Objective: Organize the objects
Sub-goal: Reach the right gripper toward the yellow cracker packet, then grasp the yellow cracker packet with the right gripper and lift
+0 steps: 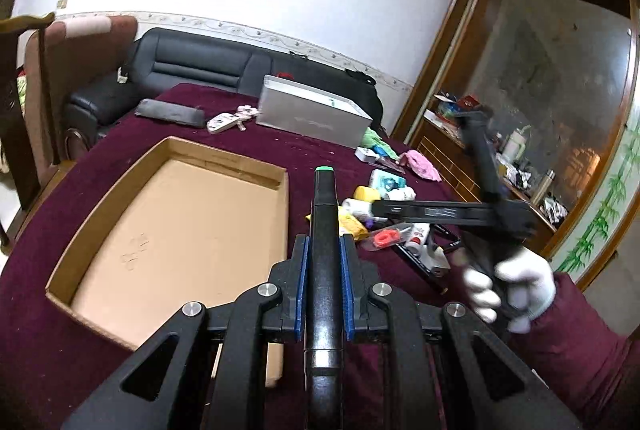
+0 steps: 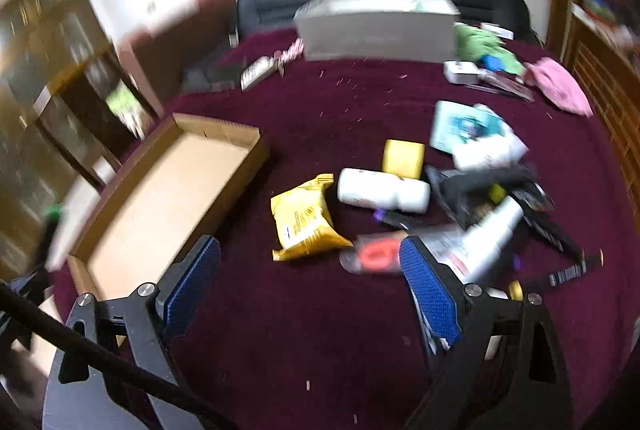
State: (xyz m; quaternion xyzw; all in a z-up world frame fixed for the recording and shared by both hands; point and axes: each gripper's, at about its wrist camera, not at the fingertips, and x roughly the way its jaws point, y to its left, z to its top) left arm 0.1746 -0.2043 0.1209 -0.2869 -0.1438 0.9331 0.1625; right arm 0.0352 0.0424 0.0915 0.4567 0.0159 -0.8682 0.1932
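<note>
Black marker (image 1: 325, 270) with green cap, pinched between the 2 blue pads of the left gripper (image 1: 325, 254), held above the maroon tablecloth (image 1: 224, 118) at the right edge of the empty cardboard tray (image 1: 176, 214). Right gripper (image 2: 310, 270) spread wide, nothing between its pads, above bare cloth near the yellow packet (image 2: 304, 222) and white bottle (image 2: 380, 190). Farther right, a jumbled pile: yellow block (image 2: 403, 158), teal-and-white pack (image 2: 460, 126), pink cloth (image 2: 560, 86). Grey box (image 1: 312, 114) at the far side.
</note>
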